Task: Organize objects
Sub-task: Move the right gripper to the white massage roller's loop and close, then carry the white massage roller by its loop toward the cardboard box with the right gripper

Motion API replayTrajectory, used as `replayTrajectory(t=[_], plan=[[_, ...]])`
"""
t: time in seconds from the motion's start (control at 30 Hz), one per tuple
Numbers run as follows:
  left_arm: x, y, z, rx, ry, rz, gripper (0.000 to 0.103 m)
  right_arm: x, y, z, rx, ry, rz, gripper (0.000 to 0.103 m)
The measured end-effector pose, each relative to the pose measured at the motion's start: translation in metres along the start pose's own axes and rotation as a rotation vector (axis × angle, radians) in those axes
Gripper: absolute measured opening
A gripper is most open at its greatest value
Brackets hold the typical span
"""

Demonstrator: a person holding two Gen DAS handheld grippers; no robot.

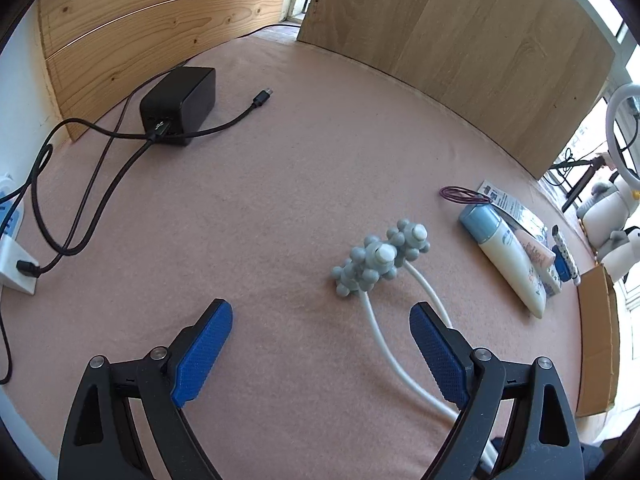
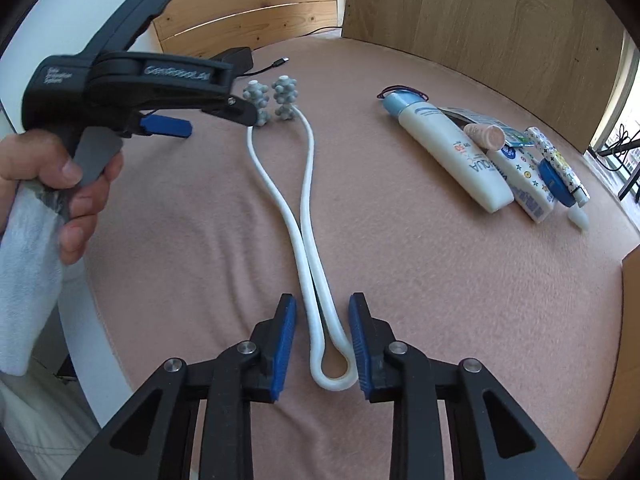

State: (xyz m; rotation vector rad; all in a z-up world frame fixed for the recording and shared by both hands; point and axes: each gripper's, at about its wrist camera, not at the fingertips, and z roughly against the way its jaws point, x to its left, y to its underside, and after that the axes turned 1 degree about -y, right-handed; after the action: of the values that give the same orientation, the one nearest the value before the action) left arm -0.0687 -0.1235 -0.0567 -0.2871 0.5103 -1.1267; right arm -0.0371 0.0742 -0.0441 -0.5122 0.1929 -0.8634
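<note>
Where cloth [image 2: 400, 260] lies bare, massager [image 2: 308, 208] midway.

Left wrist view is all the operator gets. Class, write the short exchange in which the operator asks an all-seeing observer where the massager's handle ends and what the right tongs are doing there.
Operator: My view cuts off the massager. Where does its white handle end?
Observer: Its looped end lies on the cloth between the right tongs.
Operator: Are they clamped on it?
Observer: No. One pad stands clear of the loop.
</note>
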Motion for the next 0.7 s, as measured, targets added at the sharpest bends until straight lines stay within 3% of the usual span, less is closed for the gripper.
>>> replayTrajectory(t=[0.27, 0.4, 0.6, 0.7], plan=[[-0.025, -0.015, -0.018, -0.041, 0.043, -0.081, 0.088, 0.004, -0.004, -0.005, -0.012, -0.006, -0.005, 0.017], [-0.035, -0.024, -0.024, -0.033, 0.084, -0.104, 0.056, 0.005, -0.007, -0.009, -0.016, -0.007, -0.004, 0.016], [-0.039, -0.030, -0.024, -0.049, 0.068, -0.136, 0.041, 0.004, -0.009, -0.012, -0.029, -0.007, -0.013, 0.016], [-0.042, -0.032, -0.024, -0.051, 0.055, -0.158, 0.040, 0.003, -0.011, -0.014, -0.036, -0.003, -0.020, 0.016]])
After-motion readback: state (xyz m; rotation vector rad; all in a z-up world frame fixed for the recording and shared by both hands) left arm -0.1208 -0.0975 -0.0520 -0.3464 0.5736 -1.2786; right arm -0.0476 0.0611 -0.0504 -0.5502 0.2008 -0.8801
